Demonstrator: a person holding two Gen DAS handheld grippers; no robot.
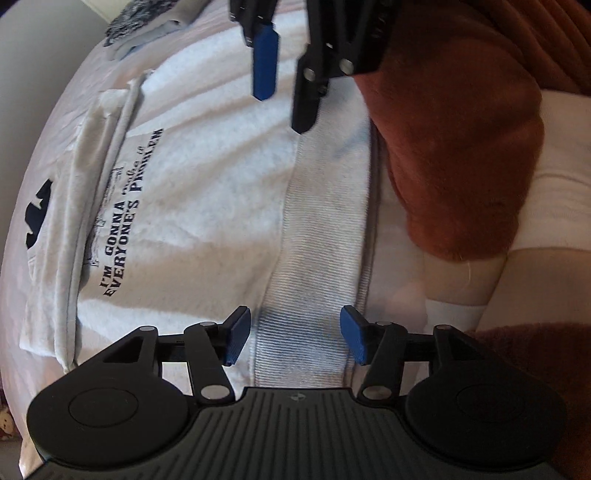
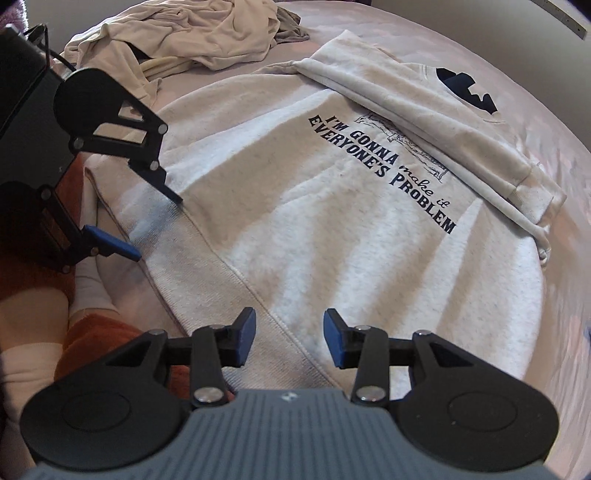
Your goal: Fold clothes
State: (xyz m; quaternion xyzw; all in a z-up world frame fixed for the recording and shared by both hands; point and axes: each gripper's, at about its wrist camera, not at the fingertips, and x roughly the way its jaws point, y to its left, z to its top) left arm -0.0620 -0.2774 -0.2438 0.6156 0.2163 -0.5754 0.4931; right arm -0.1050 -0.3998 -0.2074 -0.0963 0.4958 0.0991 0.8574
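A light grey sweatshirt (image 2: 332, 236) with dark printed lettering lies flat on the bed, one sleeve (image 2: 443, 122) folded across its chest. Its ribbed hem band (image 1: 317, 251) runs under both grippers. My left gripper (image 1: 295, 338) is open, its blue pads on either side of the hem band; it also shows at the left of the right wrist view (image 2: 155, 225). My right gripper (image 2: 290, 339) is open over the hem seam, empty; it shows at the top of the left wrist view (image 1: 284, 107).
A heap of cream clothes (image 2: 192, 40) lies at the far side of the bed. A patterned garment (image 1: 147, 29) lies beyond the sweatshirt. The person's rust-coloured sleeve (image 1: 461, 147) and white bed sheet (image 2: 535, 110) are close by.
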